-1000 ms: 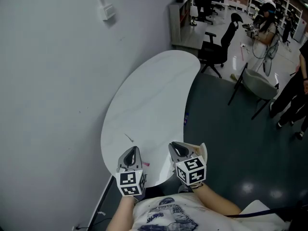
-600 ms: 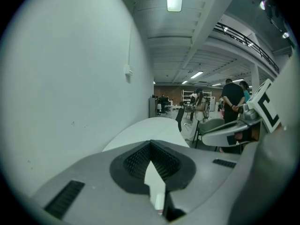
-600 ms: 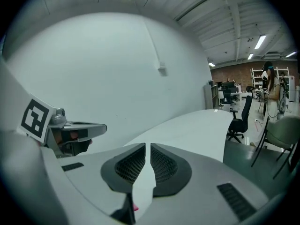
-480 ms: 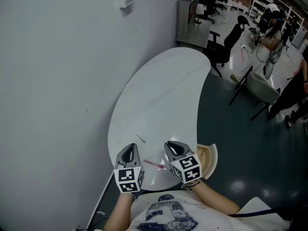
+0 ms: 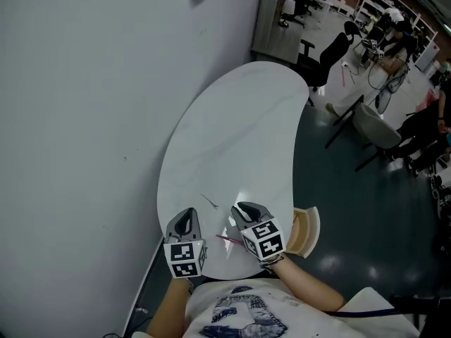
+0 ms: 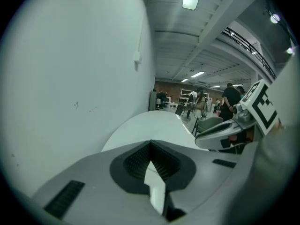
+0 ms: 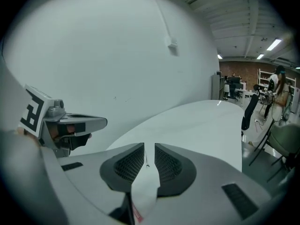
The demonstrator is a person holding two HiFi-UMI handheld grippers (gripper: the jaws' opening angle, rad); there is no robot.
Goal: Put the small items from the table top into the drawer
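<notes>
A thin pink stick [image 5: 227,239] lies on the white table [image 5: 232,132] near its front edge, between my two grippers. Farther in lies a thin dark sliver [image 5: 210,201]. My left gripper [image 5: 188,213] hovers over the table's front left with its jaws meeting at the tips [image 6: 150,144] and nothing in them. My right gripper [image 5: 244,208] is just right of the stick. Its jaws [image 7: 149,150] are opening a narrow gap with nothing pressed between the pads; the pink stick [image 7: 136,214] shows below through the gap. The open drawer [image 5: 310,231], pale wood inside, juts out right of the right gripper.
A grey wall [image 5: 84,118] runs along the table's left side. Beyond the far end stand a black office chair [image 5: 331,51], a cabinet [image 5: 271,20] and a grey chair [image 5: 373,129]. People work at benches in the far right background.
The right gripper has moved left from over the drawer to the table's front edge beside the pink stick. More of the drawer now shows. The left gripper stays in place.
</notes>
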